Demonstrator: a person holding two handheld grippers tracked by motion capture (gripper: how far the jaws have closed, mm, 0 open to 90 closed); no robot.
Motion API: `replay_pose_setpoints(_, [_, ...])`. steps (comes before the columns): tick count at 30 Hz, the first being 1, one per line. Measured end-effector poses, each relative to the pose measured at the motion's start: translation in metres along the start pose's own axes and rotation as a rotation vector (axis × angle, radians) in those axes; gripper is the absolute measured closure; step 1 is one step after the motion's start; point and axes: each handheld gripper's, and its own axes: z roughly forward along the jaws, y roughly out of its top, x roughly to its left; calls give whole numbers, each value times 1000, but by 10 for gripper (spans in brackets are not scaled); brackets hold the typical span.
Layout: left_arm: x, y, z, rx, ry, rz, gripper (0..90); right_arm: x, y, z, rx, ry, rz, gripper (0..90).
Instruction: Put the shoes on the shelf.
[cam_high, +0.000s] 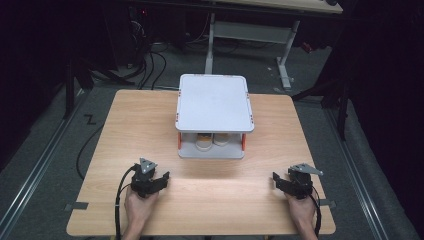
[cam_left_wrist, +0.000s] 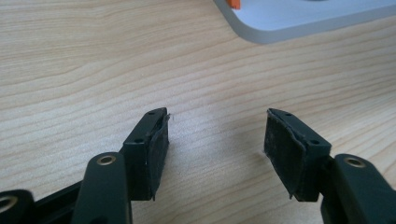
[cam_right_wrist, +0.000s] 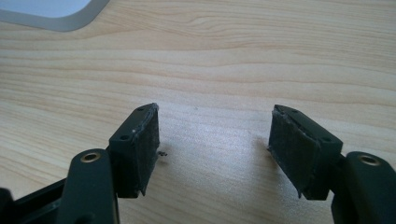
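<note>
**Both grippers empty and low on the table, the shelf ahead untouched**

I have the left gripper (cam_high: 161, 178) at the lower left of the high view and the right gripper (cam_high: 280, 180) at the lower right; both sit close over the wooden table (cam_high: 135, 130), and both stand apart with nothing but bare wood between the pads. In the left gripper view the gripper (cam_left_wrist: 217, 126) gapes moderately wide; in the right gripper view the other one (cam_right_wrist: 215, 123) does the same.

The thing I take to be in hand is the grey two-level shelf (cam_high: 214, 102) in the middle of the high view, well apart from both grippers; its lower tray (cam_high: 186, 150) carries two round pale items (cam_high: 212, 140), tucked under the top board between orange posts (cam_high: 244, 141), too small for me to name.

My worries from here: the top board overhangs the lower level, so a gripper going in high may knock its front edge and shove the whole shelf back; the gap between the levels looks low, so a tilted wrist could jam against the board or a post; the two round items sit touching or nearly so, and I judge that wide fingers closing on one may nudge the other; the shelf looks light, so a one-sided push could swing it round.
</note>
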Motion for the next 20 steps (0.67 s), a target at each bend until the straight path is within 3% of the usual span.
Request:
replay_pose_setpoints(6, [0, -2, 0, -5, 29, 29, 393, -1, 0, 2, 19, -7, -12, 314])
replay_pose_setpoints(11, [0, -2, 1, -3, 26, 28, 345, 0, 0, 2, 26, -4, -29, 301])
replay_pose_setpoints(20, [-1, -2, 1, -3, 25, 26, 340, 1, 0, 2, 26, -6, -28, 300])
